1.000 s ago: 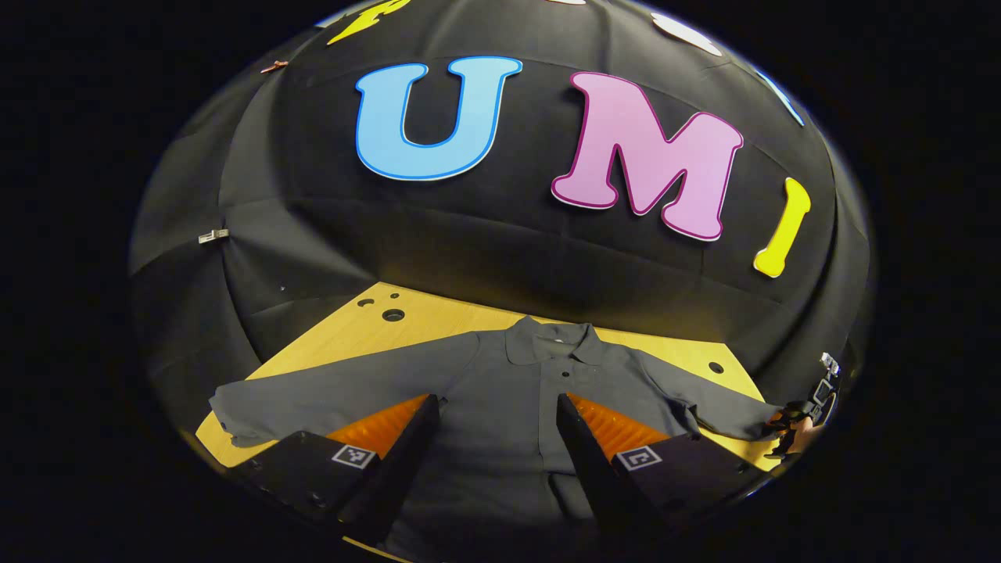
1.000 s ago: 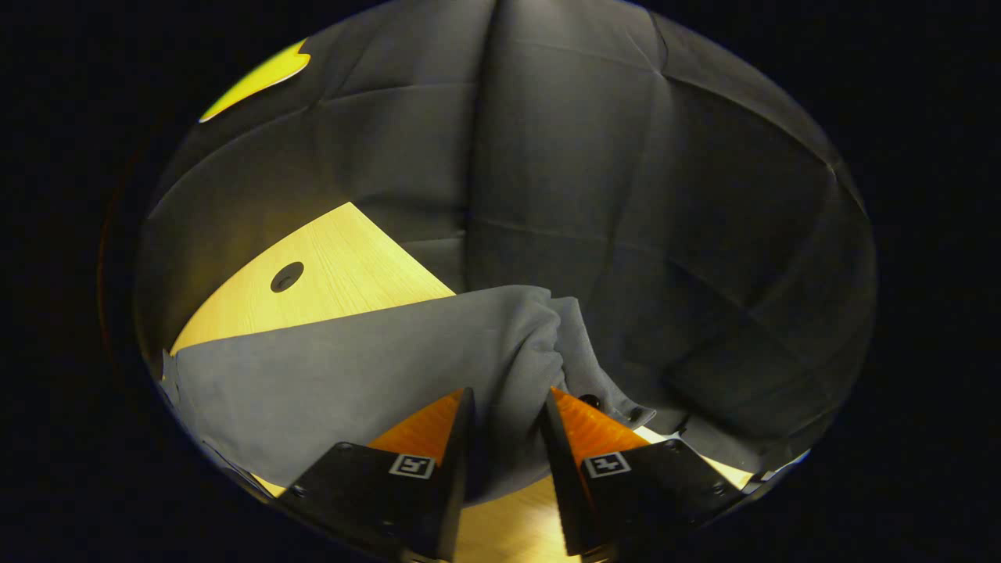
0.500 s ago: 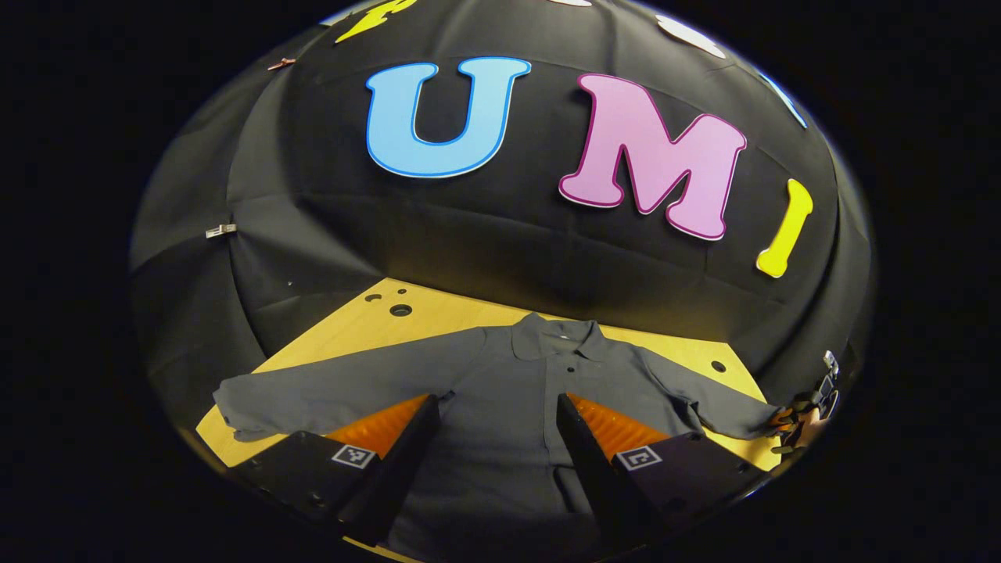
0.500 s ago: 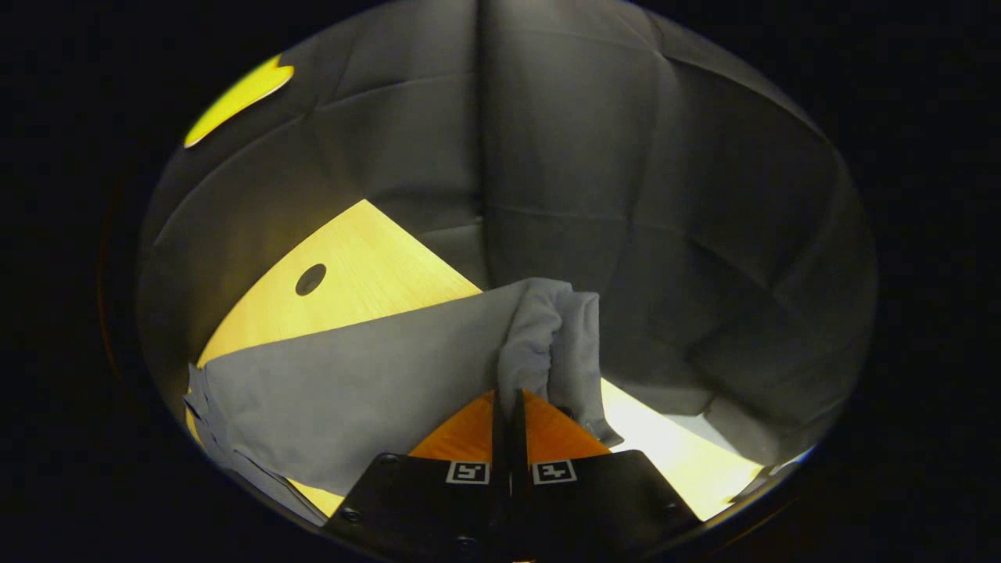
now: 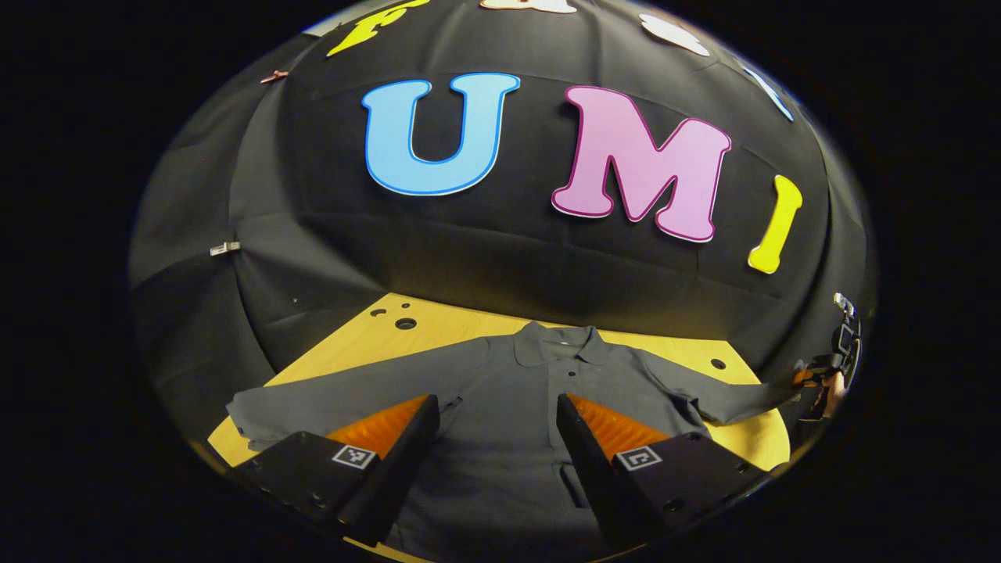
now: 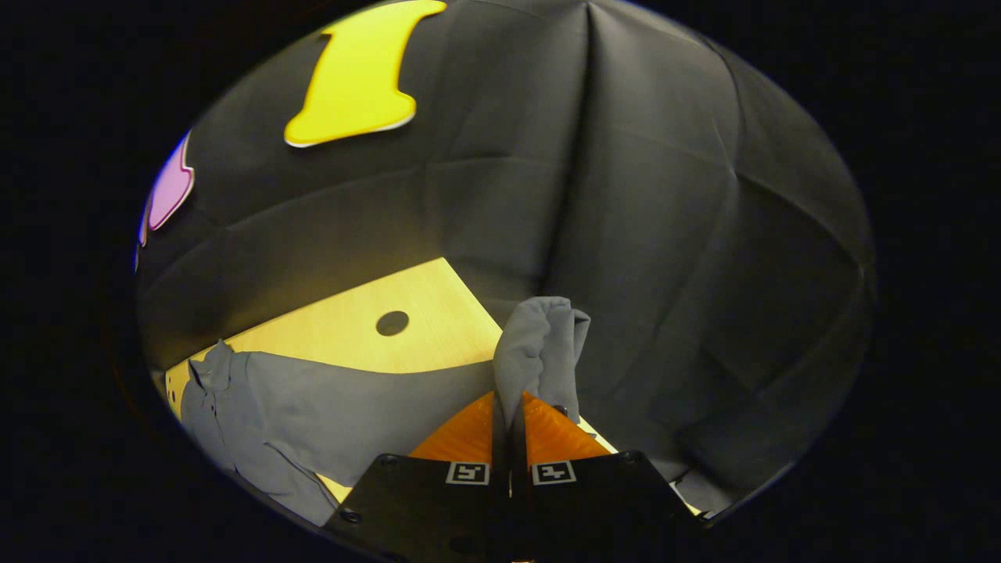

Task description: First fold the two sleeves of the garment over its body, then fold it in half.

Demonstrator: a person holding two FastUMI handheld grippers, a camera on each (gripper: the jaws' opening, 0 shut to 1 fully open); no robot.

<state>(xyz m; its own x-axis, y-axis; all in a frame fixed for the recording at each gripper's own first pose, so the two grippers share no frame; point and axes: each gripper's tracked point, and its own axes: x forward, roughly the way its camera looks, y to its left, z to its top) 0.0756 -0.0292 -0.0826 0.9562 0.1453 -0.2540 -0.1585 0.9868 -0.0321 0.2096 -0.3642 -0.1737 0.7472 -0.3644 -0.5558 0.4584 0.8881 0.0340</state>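
A dark grey collared shirt lies face up on the wooden table, both sleeves spread out to the sides. In the left gripper view, my left gripper hovers open over the shirt's body, nothing between its fingers. At the far right the other gripper holds the end of the right sleeve lifted off the table. In the right gripper view, my right gripper is shut on that sleeve's cuff, which bunches above the fingertips. The sleeve runs left toward the shirt's body.
The table has round holes near its back corners, another hole close to the lifted sleeve. The booth's black cloth wall stands right behind the table and wraps its sides. The left sleeve reaches the table's left edge.
My right gripper closed on the sleeve cuff and has lifted it off the table, turning toward the shirt. My left gripper stayed open over the body, barely shifting.
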